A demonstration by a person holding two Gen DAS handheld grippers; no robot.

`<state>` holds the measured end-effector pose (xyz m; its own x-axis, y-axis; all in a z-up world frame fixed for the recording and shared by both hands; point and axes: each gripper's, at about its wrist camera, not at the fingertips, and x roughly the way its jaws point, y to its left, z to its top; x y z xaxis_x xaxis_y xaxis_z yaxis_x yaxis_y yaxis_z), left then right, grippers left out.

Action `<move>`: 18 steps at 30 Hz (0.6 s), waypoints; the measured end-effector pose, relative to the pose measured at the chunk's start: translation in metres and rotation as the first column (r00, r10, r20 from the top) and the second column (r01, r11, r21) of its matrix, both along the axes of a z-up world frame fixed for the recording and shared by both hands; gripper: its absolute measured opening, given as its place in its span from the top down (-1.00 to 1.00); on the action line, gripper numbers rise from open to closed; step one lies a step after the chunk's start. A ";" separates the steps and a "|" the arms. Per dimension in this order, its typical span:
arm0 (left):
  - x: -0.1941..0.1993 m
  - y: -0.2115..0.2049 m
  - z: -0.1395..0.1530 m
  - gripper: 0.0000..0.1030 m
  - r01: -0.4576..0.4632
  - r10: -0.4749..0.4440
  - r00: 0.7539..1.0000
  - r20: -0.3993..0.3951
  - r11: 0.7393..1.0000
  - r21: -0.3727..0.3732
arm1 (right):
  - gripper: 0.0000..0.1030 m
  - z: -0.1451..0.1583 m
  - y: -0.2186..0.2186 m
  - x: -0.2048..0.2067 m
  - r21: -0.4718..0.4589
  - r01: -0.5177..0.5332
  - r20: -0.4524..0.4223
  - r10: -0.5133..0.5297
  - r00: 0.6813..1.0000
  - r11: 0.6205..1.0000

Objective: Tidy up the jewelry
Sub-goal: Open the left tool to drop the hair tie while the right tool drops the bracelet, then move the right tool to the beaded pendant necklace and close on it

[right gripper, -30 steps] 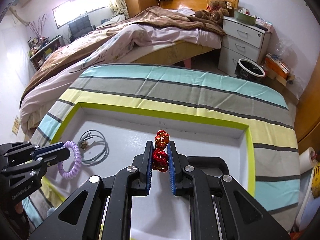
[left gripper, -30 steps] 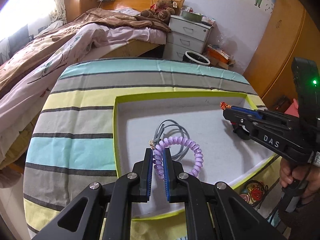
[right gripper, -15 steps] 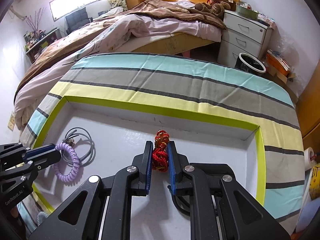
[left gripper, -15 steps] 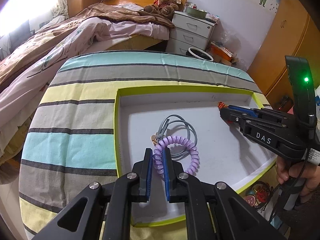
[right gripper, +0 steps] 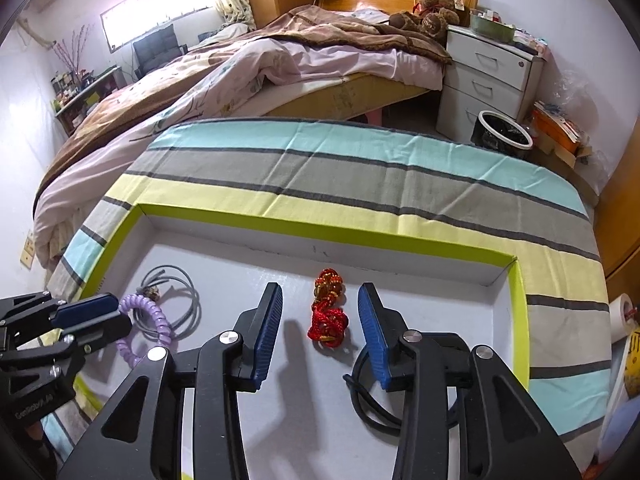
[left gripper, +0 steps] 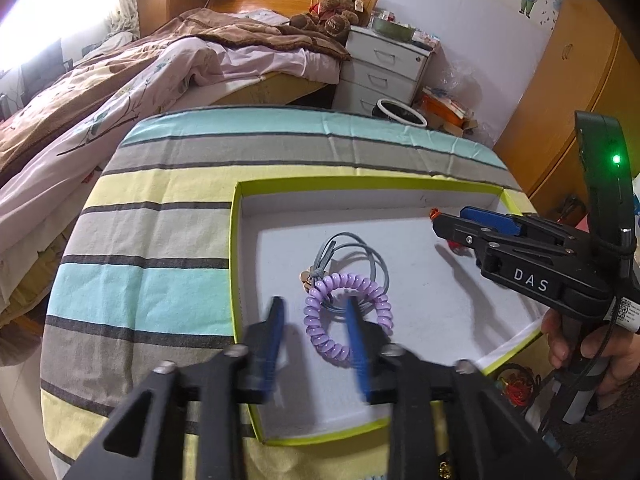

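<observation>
A white tray with a lime-green rim (left gripper: 234,280) (right gripper: 320,227) lies on the striped cloth. On its floor rests a purple coil bracelet (left gripper: 347,316) (right gripper: 160,324), lying over a grey cord necklace (left gripper: 360,254) (right gripper: 180,300). My left gripper (left gripper: 314,332) (right gripper: 92,316) is opening; the coil's left strand lies between its blurred fingers, no longer pinched. A red and gold bracelet (right gripper: 328,312) lies loose on the tray floor. My right gripper (right gripper: 320,294) (left gripper: 480,232) is opening too, with a pad standing clear on each side of the bracelet.
A black cord loop (right gripper: 360,400) lies in the tray under my right gripper. More red jewelry (left gripper: 516,388) sits past the tray's near right corner. A bed (right gripper: 280,64), white nightstand (right gripper: 488,76) and bin (right gripper: 504,134) stand behind the table. A hand (left gripper: 580,344) holds the right gripper.
Both grippers' jaws have spread apart. The purple coil and the red bracelet have been let go and now lie on the tray floor. Neither hand has shifted much.
</observation>
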<state>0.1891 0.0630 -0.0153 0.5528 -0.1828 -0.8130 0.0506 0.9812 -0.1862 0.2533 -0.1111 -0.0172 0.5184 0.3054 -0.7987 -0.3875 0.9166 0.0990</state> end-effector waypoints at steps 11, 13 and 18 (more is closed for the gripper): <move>-0.032 -0.005 0.021 0.11 -0.053 0.051 0.997 0.053 0.998 0.038 | 0.20 0.029 -0.013 -0.036 0.051 0.010 0.072 -0.013 0.997 0.999; -0.039 -0.004 0.023 0.10 -0.080 0.078 0.996 0.051 0.996 0.047 | 0.20 0.034 -0.017 -0.046 0.061 0.016 0.081 -0.021 0.997 0.998; -0.060 0.003 0.023 0.11 -0.127 0.124 0.991 0.056 0.990 0.059 | 0.20 0.038 -0.030 -0.075 0.083 0.037 0.095 -0.045 0.994 0.996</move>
